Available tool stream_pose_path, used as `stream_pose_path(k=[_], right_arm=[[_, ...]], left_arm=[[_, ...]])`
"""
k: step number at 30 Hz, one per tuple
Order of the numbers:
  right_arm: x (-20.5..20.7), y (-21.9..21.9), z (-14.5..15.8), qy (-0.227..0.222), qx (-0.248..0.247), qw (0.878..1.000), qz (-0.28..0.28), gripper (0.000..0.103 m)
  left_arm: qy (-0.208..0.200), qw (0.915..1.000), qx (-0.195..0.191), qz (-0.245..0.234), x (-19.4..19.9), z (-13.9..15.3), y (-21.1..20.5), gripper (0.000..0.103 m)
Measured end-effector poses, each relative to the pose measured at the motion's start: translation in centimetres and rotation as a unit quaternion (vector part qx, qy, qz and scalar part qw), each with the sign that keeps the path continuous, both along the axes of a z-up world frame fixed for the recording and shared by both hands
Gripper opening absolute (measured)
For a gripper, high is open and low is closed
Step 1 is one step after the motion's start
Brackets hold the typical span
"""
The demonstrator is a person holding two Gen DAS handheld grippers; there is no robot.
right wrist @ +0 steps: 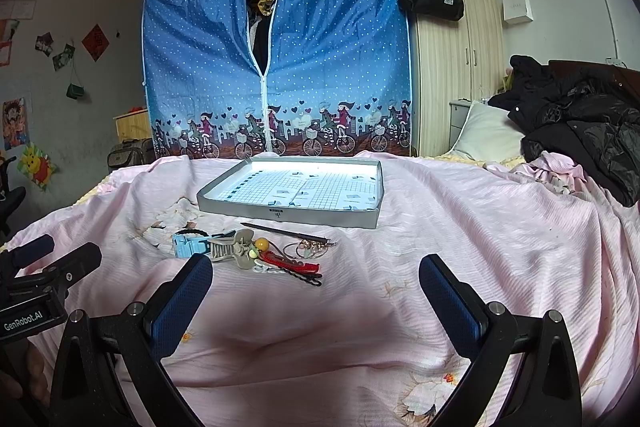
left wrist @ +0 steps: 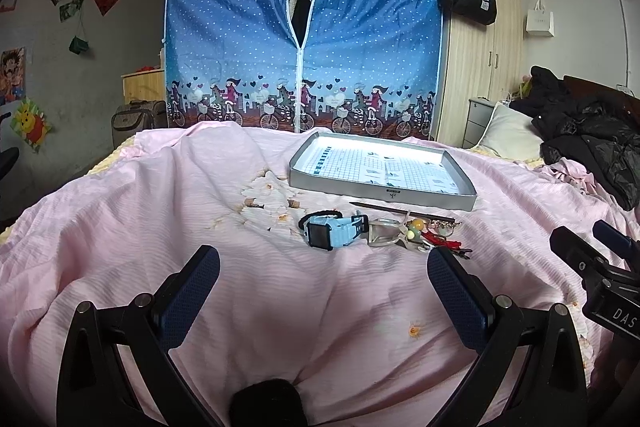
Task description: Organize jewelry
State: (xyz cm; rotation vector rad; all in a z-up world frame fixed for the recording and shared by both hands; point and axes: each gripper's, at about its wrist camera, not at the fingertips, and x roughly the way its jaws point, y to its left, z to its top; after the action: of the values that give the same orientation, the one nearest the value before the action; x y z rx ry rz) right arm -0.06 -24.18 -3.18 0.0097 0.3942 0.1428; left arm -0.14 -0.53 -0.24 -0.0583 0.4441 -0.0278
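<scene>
Your left gripper [left wrist: 323, 271] has its jaws spread wide, nothing between them, hovering over the pink bedsheet [left wrist: 140, 227]. Your right gripper [right wrist: 316, 277] is the same: jaws apart, empty. Just past the fingertips the jewelry pile [right wrist: 276, 255] lies on the sheet: blue watch [left wrist: 334, 229] at left with a black hair tie [left wrist: 320, 215] touching it, a hair claw [right wrist: 224, 247], a yellow bead [right wrist: 261, 243], rings [right wrist: 298, 250], a red cord [right wrist: 290, 262], a black hairpin [right wrist: 308, 279]. A dark stick [right wrist: 280, 231] lies between the pile and the grey tray [right wrist: 288, 215], which sits beyond it, holding no jewelry. Blue wardrobe [left wrist: 304, 27] behind the bed
</scene>
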Motion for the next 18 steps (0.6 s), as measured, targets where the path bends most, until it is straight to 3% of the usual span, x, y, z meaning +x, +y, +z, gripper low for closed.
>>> stream_pose_path(k=[18], right_arm=[[0.00,-0.02,0.09,0.000,0.001,1.000,0.000,0.103]], left_arm=[[0.002,1.0000,0.000,0.001,0.05,-0.04,-0.17,0.102]])
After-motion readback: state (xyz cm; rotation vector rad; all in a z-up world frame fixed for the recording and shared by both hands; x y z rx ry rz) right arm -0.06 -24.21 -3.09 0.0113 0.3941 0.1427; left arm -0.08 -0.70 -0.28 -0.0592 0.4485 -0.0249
